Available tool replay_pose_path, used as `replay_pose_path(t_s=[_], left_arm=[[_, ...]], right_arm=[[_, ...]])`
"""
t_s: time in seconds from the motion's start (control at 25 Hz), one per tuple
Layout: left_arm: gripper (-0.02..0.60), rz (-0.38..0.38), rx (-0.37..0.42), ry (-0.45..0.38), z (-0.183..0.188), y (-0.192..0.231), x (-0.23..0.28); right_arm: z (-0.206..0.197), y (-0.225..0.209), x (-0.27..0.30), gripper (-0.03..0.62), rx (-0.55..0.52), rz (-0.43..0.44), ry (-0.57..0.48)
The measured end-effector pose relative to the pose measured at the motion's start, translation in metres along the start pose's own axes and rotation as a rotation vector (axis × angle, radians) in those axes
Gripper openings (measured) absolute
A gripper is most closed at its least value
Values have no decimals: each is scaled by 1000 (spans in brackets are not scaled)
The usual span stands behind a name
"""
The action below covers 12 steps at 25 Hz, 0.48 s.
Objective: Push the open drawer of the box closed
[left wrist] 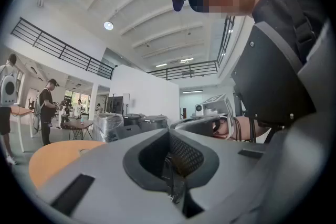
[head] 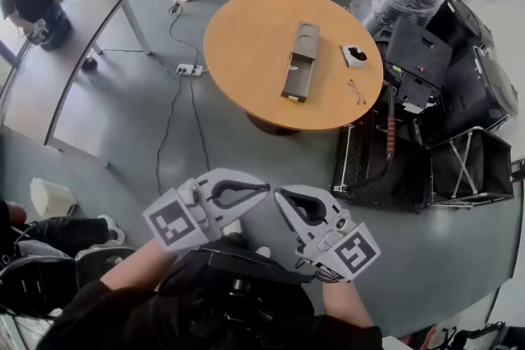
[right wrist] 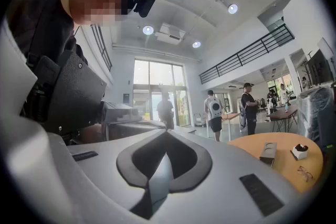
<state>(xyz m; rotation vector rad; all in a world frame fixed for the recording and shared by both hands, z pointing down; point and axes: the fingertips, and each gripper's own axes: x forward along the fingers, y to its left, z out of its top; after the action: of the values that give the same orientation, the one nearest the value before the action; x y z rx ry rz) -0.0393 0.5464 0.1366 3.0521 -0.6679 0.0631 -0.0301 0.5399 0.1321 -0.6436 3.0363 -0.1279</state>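
Observation:
A grey box (head: 305, 40) lies on the round wooden table (head: 246, 53), with its drawer (head: 298, 76) pulled out toward me. The box (right wrist: 268, 152) also shows small at the right of the right gripper view. Both grippers are held low near my body, far from the table, and their tips point toward each other. My left gripper (head: 264, 188) is shut with nothing in it, and its jaws (left wrist: 169, 132) meet. My right gripper (head: 280, 194) is shut and empty as well, its jaws (right wrist: 167, 132) closed.
A small white holder (head: 354, 55) and a pair of glasses (head: 356, 92) lie on the table right of the box. Black cases and crates (head: 426, 94) crowd the floor at the right. A power strip (head: 189, 70) with cables lies left of the table. A grey desk (head: 74, 37) stands at the left.

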Motion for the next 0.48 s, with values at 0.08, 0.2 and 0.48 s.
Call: replay_pose_path(t_s=[0.08, 0.2, 0.48], left_arm=[[31, -13, 14, -11, 2, 4, -1], [31, -32, 9, -12, 0, 15, -3], [31, -83, -25, -15, 2, 69, -26]], right_arm=[[-1, -3, 6, 5, 6, -6, 0], [-3, -9, 17, 6, 14, -18, 8], [0, -28, 73, 6, 19, -66, 26]])
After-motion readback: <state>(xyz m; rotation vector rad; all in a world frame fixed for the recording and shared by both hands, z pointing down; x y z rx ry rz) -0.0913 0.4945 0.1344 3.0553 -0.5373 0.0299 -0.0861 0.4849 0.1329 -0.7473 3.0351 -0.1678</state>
